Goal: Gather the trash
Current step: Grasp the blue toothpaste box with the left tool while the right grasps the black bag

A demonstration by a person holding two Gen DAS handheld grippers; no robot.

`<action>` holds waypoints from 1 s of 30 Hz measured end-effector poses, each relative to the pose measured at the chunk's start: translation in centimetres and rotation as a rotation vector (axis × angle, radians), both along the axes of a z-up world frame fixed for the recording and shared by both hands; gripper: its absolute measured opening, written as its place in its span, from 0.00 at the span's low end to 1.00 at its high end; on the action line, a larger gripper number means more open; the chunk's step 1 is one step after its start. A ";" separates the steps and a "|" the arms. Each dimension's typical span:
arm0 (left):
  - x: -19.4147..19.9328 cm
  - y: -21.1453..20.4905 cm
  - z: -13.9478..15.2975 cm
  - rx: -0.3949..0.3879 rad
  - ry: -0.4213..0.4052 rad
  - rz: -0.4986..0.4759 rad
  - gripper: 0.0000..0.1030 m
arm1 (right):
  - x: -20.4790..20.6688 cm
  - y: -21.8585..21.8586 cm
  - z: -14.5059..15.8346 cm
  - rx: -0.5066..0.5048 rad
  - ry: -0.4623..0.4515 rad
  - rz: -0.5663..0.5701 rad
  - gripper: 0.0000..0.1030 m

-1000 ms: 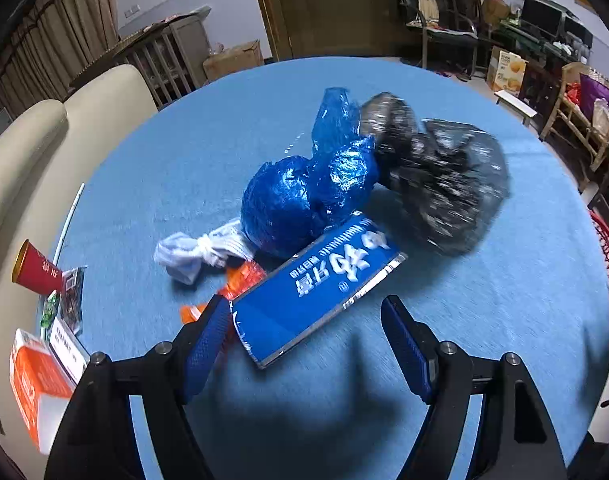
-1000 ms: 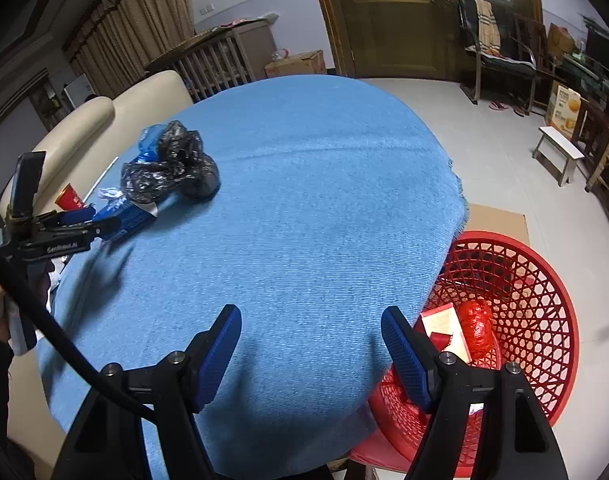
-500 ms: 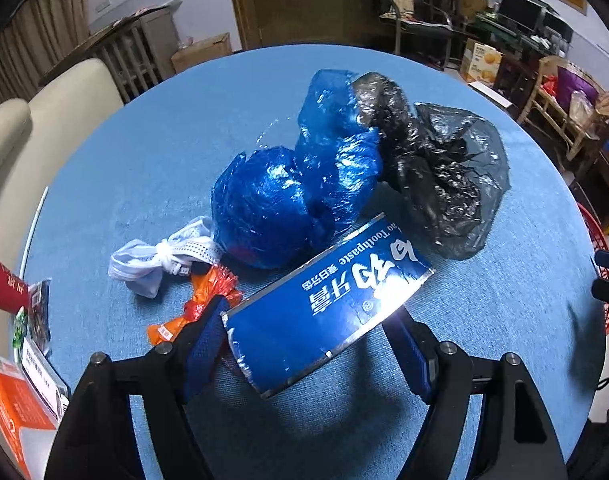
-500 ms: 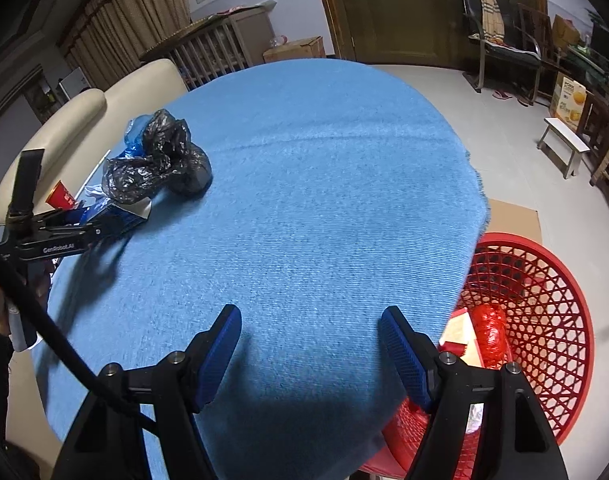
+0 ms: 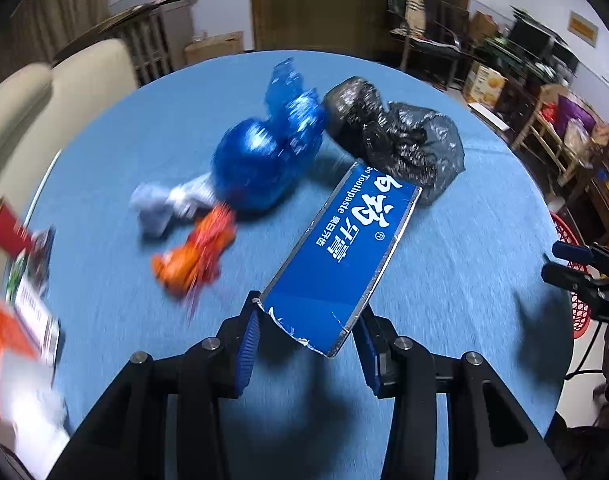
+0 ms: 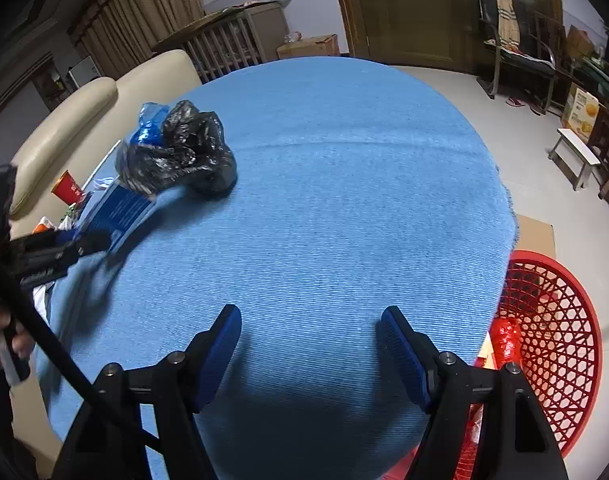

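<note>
My left gripper (image 5: 308, 330) is shut on a blue toothpaste box (image 5: 344, 256) and holds its near end, tilted above the blue tablecloth (image 5: 464, 272). The box also shows in the right wrist view (image 6: 122, 206). Behind it lie a blue plastic bag (image 5: 264, 156), a black plastic bag (image 5: 400, 140), a white wad (image 5: 164, 204) and an orange wrapper (image 5: 196, 256). My right gripper (image 6: 310, 328) is open and empty over the table's near edge. A red mesh basket (image 6: 552, 340) stands on the floor at the right, with red trash (image 6: 504, 338) inside.
A red cup (image 5: 6, 228) and boxes (image 5: 20, 332) lie at the table's left edge. A beige sofa (image 6: 96, 104) stands behind the table. Chairs, a stool (image 6: 576, 156) and a door lie beyond.
My left gripper has closed on the toothpaste box and lifted it off the cloth. The right gripper has moved a little further over the table.
</note>
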State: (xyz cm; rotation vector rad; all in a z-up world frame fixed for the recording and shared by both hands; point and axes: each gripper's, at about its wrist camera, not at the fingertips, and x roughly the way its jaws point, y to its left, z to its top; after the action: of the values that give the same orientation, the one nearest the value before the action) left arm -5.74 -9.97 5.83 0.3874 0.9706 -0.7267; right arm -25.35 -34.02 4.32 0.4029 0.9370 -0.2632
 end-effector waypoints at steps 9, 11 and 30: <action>-2.6 4.2 -1.5 -0.004 0.045 0.175 0.63 | 2.9 1.9 0.8 -0.006 -0.013 0.069 0.74; -2.6 4.1 -1.6 0.001 0.040 0.184 0.77 | 4.6 2.1 1.9 -0.024 -0.035 0.095 0.74; -0.1 1.2 -3.2 -0.073 0.078 0.213 0.52 | 22.3 3.7 0.3 -0.076 -0.011 0.246 0.74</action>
State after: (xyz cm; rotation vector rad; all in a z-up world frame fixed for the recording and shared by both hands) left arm -5.84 -8.74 2.60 0.1887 1.0385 -0.5849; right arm -3.05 -30.36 4.59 0.2165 0.9523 -0.0718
